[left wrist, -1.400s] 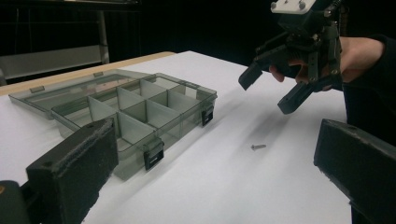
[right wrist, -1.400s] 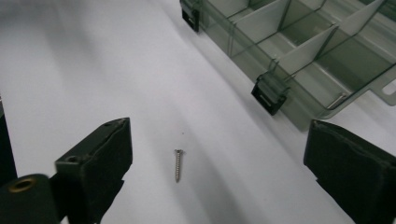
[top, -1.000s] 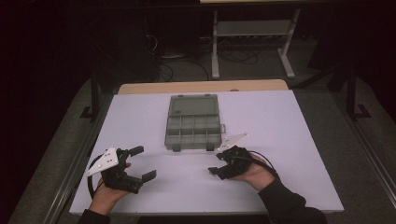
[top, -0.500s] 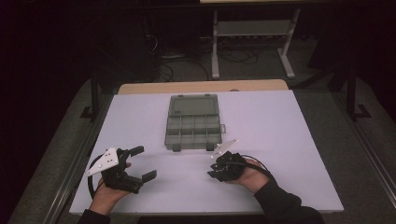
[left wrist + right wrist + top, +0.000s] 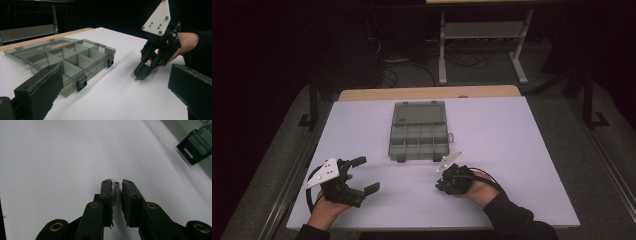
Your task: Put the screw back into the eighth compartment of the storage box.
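So down at the lower left of the high view, the left gripper (image 5: pixel 361 174) sits low over the white table (image 5: pixel 522 150), held in a hand (image 5: pixel 328 212) that comes in from the bottom edge, with its jaws spread wide and nothing in them; in the left gripper view those two black padded jaws sit far apart at the bottom corners of the frame. Over at lower center-right of the high view, the right gripper (image 5: pixel 443 181) is tipped nose-down at the tabletop with a dark-sleeved hand (image 5: pixel 479 190) behind it. In the right gripper view its jaws are nearly together with a small screw (image 5: pixel 115 192) between them, lying lengthwise along the jaws with its head toward the tips. It looks snug against the left-hand jaw, while a thin gap shows on the other side, so I can't tell if it's actually pinched or just sitting in the slot. From the left gripper view the right gripper (image 5: pixel 140 76) has its tips right at the table surface, grey plate sticking up top. Farther back, mid-frame in the high view, there's a clear grey organizer box (image 5: pixel 418 136) with its lid folded open away from the person, dividers visible, compartments looking empty, black latches on the near edge. Beyond the table, in the dark, a metal stand (image 5: pixel 482 35) and some cables (image 5: pixel 412 67) lie on the floor.
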Available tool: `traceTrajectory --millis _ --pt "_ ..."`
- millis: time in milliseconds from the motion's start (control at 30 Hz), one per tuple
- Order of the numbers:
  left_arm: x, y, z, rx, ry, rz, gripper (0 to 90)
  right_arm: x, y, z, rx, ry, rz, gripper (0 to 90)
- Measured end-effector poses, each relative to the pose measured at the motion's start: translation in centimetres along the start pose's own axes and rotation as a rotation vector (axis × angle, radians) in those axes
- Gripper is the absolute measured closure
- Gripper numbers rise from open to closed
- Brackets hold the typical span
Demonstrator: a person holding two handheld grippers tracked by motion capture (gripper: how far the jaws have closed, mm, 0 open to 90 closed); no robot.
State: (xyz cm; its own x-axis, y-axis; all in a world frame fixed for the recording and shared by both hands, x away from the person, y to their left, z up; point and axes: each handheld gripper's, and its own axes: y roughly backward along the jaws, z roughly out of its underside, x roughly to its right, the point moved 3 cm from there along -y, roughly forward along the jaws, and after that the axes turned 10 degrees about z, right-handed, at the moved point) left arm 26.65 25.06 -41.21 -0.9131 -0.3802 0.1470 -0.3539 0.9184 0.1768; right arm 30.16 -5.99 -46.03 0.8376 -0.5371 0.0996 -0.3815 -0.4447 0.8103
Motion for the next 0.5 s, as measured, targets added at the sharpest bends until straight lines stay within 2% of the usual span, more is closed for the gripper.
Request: traceTrajectory --millis 267,500 --pt "-0.01 0.00 0.01 -0.001 -0.001 0.000 0.0 0.03 -0.06 0.03 -0.001 0.004 0.004 86.3" --pt "0.00 0.01 0.00 -0.003 -0.002 0.000 0.0 0.22 0.15 -0.04 0.003 0.001 0.001 86.7"
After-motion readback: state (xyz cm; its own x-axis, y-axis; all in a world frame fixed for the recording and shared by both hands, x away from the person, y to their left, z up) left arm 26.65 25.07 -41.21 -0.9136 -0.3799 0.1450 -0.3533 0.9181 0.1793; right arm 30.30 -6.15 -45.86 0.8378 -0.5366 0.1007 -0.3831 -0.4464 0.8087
